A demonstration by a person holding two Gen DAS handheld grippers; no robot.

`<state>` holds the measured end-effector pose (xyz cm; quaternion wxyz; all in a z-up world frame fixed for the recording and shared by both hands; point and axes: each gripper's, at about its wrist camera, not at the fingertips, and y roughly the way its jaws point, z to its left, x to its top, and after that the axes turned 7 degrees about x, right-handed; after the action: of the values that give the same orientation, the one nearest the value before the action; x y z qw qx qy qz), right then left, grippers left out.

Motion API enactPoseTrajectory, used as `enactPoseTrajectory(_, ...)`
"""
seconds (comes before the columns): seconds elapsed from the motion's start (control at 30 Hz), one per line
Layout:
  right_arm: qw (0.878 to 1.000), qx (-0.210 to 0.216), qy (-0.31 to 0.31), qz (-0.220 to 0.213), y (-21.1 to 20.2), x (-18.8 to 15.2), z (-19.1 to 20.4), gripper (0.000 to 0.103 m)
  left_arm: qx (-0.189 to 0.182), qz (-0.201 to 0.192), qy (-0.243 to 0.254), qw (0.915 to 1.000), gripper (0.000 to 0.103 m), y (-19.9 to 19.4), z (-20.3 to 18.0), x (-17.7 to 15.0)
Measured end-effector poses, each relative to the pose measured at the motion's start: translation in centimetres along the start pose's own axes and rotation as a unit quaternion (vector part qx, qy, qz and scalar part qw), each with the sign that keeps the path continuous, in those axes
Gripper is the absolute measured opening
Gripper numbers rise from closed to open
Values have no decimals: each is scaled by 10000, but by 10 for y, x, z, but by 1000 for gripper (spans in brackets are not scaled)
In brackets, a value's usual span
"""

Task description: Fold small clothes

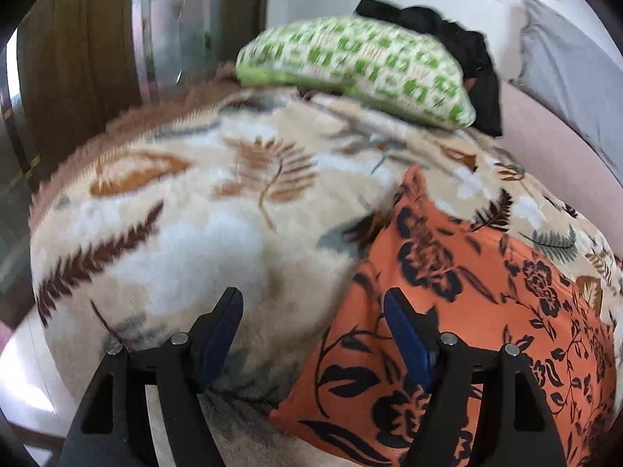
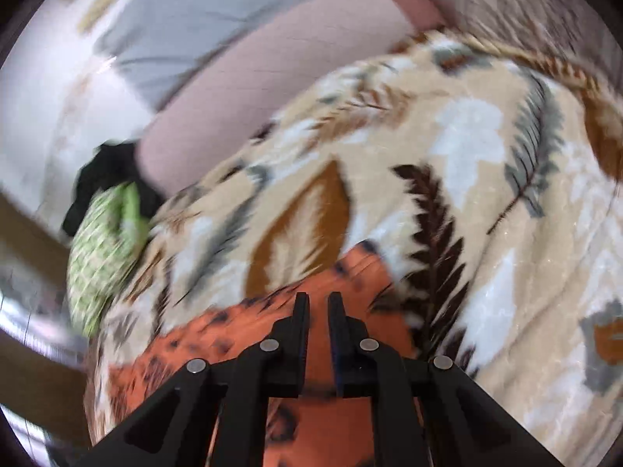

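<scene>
Right now the orange floral garment (image 1: 467,311) lies flat on the leaf-patterned blanket (image 1: 194,202), looking like a rough rectangle with one corner pointing up the bed toward the green-checked cloth (image 1: 358,66) and the black garment (image 1: 459,43) heaped behind it. In the left wrist view the left gripper (image 1: 313,330) hangs just off the garment's near-left edge, its jaws standing well apart with nothing between them; one blue pad (image 1: 405,334) sits over the orange fabric and the other over bare blanket, so that edge runs roughly between the two fingers. The right gripper (image 2: 318,303) is over the same garment, seen from the other wrist camera with the orange cloth (image 2: 272,330) directly beneath and ahead of its tips. Its jaws are nearly together, only a thin slit between them, and I see no fabric pinched there, though the picture is smeared with blur and I would not swear to it. The garment's long axis seems to run away from the left gripper toward the far right of the bed, which puts the left hand nearer the near edge and leaves the far corner for the right. My guess is that the next fold depends on each hand taking one end of that near edge, and the right one would need to spread its jaws before it could bite.
</scene>
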<state>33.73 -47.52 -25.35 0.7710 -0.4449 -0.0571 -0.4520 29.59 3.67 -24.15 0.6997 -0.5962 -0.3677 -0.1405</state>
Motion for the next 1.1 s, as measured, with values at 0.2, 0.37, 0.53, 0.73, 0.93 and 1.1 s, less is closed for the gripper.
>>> enactPoseTrajectory(0.2, 9952, -66, -762, 609, -36, -66, 27, 12, -103, 114, 515, 9986, 76, -3, -23, -11)
enactPoseTrajectory(0.37, 9894, -484, -958, 981, -36, -120, 11, 12, -54, 244, 838, 9962, 76, 2, -37, -20)
enactPoseTrajectory(0.53, 9907, -429, -1026, 778, -34, -119, 6, 12, -14, 295, 859, 9959, 76, 6, -40, -22)
enactPoseTrajectory(0.73, 9945, -376, -952, 216, -45, -103, 3, 12, 15, 314, 849, 9959, 76, 7, -43, -21)
enactPoseTrajectory(0.93, 9946, -221, -929, 400, -43, -103, 7, 12, 60, 318, 865, 9957, 76, 8, -44, -23)
enactPoseTrajectory(1.1, 9963, -114, -597, 603, -37, -105, -4, 12, 96, 320, 888, 9955, 77, 10, -44, -26)
